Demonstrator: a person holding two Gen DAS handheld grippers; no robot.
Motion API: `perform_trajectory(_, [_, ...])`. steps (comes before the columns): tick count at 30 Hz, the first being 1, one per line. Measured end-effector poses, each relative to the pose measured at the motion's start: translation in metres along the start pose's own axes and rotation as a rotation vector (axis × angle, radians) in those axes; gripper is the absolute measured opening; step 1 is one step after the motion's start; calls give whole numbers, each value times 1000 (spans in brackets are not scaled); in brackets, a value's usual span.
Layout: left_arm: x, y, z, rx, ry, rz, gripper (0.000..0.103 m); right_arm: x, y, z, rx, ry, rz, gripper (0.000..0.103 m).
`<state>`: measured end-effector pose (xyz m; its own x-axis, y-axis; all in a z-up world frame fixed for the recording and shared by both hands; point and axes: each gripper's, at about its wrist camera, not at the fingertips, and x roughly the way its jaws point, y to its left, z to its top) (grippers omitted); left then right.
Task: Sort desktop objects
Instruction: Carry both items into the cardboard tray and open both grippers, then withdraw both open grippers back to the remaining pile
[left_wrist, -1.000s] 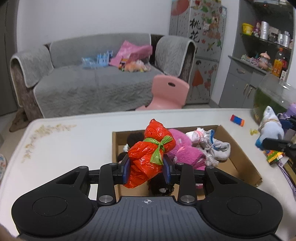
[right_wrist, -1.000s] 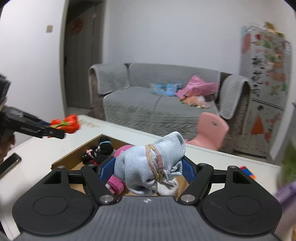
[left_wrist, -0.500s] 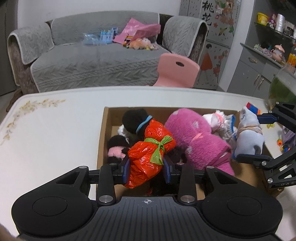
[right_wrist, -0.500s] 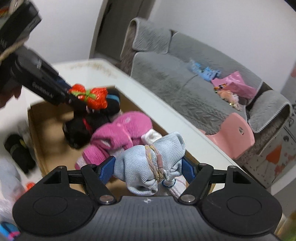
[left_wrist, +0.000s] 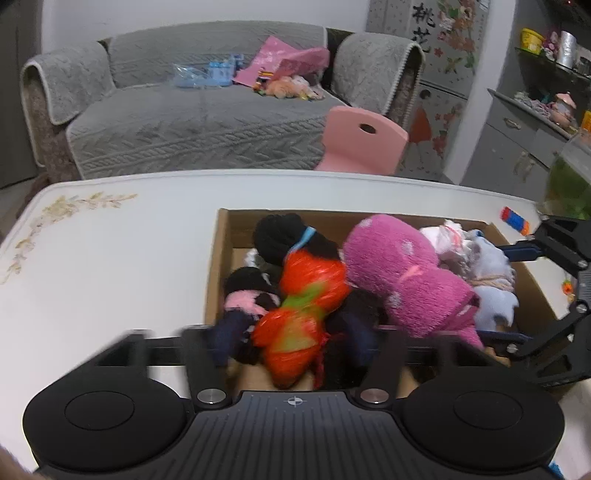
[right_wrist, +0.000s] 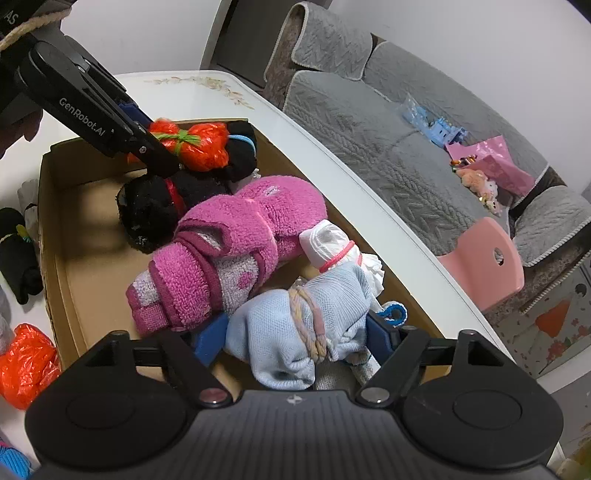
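An orange plastic bundle tied with green (left_wrist: 303, 306) lies in the cardboard box (left_wrist: 213, 258) on top of black sock rolls. My left gripper (left_wrist: 293, 332) straddles it with its jaws opening, and both blurred fingers stand clear of the bundle. From the right wrist view the left gripper (right_wrist: 147, 147) reaches into the box's far corner. A light blue knit bundle bound with a braided cord (right_wrist: 295, 332) rests at the box's near end between the pads of my right gripper (right_wrist: 295, 336). Those jaws are opening too, and the pads look just off the cloth.
The box (right_wrist: 48, 221) also holds a pink fuzzy roll (right_wrist: 229, 243), black rolls (right_wrist: 155, 206) and a white bundle (right_wrist: 332, 243). Outside it on the white table lie another orange bundle (right_wrist: 22, 362) and a black bundle (right_wrist: 18, 258). A pink chair (left_wrist: 362, 144) and grey sofa stand beyond.
Both grippers came down into the box. The left jaws spread and the orange bundle dropped onto the black rolls. The right jaws widened slightly around the blue bundle.
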<state>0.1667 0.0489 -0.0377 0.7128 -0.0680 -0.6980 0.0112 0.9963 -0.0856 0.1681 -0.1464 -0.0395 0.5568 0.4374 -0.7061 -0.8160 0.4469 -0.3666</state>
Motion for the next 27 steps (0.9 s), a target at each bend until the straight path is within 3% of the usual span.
perform_trajectory(7, [-15,-3,-2,4,-19,-22,78,-25,0,0,34,-58,-13,80])
perform_trajectory(14, [-57,-5,-12,8,-73,-35,80,-78,4,-1,100,-139,-43,82])
perform_trajectory(17, [-83,-9,-24,18,-106,-41,87,-102,5,-4,143,-188,-40,86])
perform_trajectory(27, [-137,-32,-83,66,-105,-86,91,-161,32,-33,280,-288,-7,97])
